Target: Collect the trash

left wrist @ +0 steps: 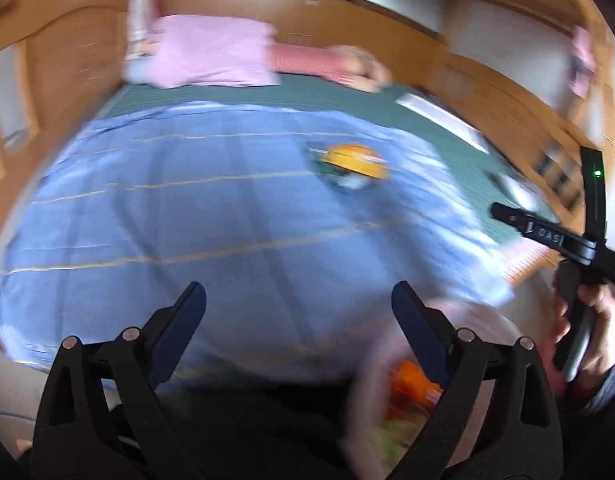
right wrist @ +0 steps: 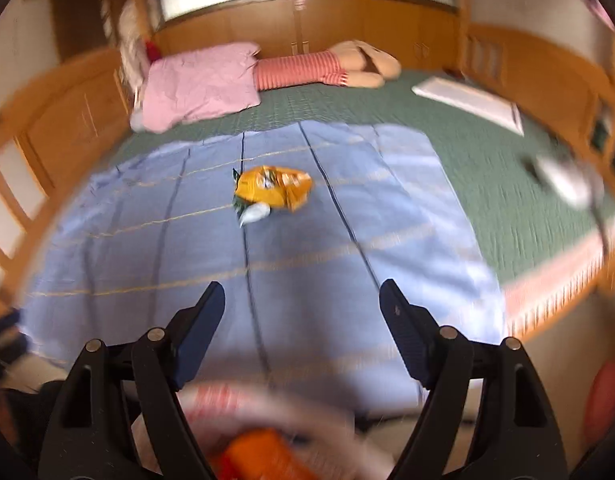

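Note:
A crumpled yellow-orange snack wrapper (right wrist: 273, 191) with a white and green scrap beside it lies on the blue striped sheet (right wrist: 187, 248) in the middle of the bed; it also shows in the left wrist view (left wrist: 353, 162). A white bin (right wrist: 267, 412) holding orange and red trash (right wrist: 259, 458) sits just below my right gripper (right wrist: 299, 304), and shows at the lower right of the left wrist view (left wrist: 391, 364). My left gripper (left wrist: 299, 304) is open and empty above the sheet's near edge. My right gripper is open and empty. Both views are blurred.
A pink pillow (right wrist: 195, 84) and a striped plush toy (right wrist: 331, 66) lie at the head of the green bedspread (right wrist: 487, 168). A white flat board (right wrist: 467, 100) lies at the right. Wooden cabinets (right wrist: 347, 28) surround the bed. The right hand-held gripper shows in the left wrist view (left wrist: 563, 240).

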`<state>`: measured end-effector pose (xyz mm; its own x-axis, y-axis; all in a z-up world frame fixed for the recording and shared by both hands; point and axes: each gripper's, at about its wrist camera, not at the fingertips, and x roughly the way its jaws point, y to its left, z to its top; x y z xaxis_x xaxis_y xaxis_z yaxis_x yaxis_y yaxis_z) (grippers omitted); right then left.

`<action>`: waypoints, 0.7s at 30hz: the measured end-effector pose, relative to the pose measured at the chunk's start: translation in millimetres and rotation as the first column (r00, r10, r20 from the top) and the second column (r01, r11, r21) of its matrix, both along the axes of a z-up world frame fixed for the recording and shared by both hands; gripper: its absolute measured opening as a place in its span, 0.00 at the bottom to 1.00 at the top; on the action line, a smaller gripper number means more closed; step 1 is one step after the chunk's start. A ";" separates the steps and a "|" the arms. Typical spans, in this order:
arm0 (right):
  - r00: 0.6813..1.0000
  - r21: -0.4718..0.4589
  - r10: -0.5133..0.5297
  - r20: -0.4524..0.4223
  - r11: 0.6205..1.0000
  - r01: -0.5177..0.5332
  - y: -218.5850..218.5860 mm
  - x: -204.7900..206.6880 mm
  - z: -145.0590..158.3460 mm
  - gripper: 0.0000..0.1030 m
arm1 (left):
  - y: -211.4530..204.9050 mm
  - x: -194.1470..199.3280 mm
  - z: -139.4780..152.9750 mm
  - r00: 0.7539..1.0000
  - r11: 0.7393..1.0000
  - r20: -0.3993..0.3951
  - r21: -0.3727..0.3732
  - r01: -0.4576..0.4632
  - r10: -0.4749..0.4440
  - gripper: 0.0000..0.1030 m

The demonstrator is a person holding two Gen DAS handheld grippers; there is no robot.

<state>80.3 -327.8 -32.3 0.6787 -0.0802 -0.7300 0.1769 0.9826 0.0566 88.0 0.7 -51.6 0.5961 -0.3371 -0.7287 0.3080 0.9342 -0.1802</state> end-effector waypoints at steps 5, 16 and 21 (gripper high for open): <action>0.996 -0.258 0.085 -0.030 0.962 -0.090 38.9 118.1 -33.5 0.76 | 56.8 69.9 -37.0 0.987 0.988 -0.049 0.025 -0.155 0.156 0.91; 0.967 -0.129 0.116 -0.227 0.981 -0.148 35.2 250.5 -106.6 0.14 | 107.5 121.8 -86.9 0.970 0.975 -0.105 0.024 -0.219 0.220 0.90; 0.990 0.020 0.125 -0.064 0.992 -0.124 38.3 215.6 -58.5 0.12 | 89.8 112.5 -74.6 0.980 0.979 -0.030 0.067 -0.194 0.196 0.90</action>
<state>295.9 -289.5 -90.7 0.6340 0.0142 -0.7732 0.0570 0.9963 0.0650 200.4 90.6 -126.2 0.6184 -0.1696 -0.7673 0.1129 0.9855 -0.1268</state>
